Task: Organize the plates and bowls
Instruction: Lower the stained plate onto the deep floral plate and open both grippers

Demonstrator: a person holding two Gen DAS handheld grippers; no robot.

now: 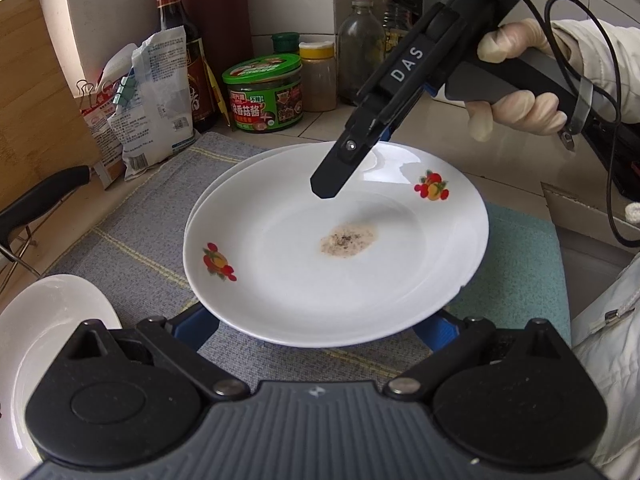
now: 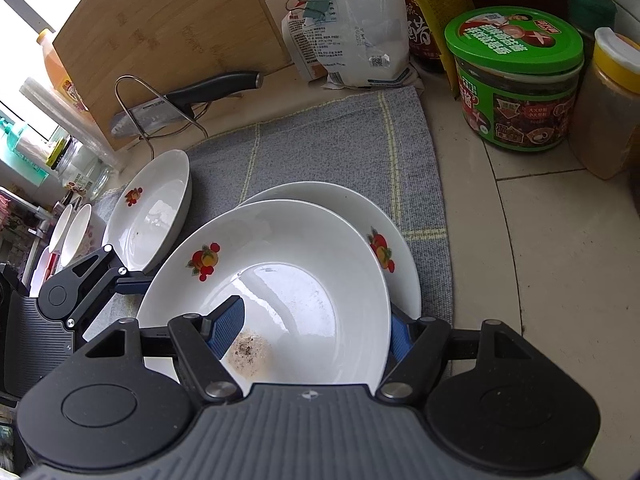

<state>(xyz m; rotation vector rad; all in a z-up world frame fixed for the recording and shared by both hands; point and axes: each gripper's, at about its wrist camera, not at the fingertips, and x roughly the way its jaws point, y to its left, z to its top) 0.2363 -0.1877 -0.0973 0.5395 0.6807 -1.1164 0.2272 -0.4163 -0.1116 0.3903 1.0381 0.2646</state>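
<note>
A white plate with fruit prints and a brown stain in its middle sits just over a second like plate on the grey mat. My right gripper is shut on the stained plate's far rim, one blue pad inside the plate and the other behind the rim. My left gripper stands open, its fingers wide apart. Their tips are hidden under the plate's near rim. One of those fingers shows in the right wrist view.
A third plate lies left on the mat, with small bowls beyond it. A knife on a wire rack leans by the cutting board. A green jar, bottles and a bag line the back. A teal cloth lies right.
</note>
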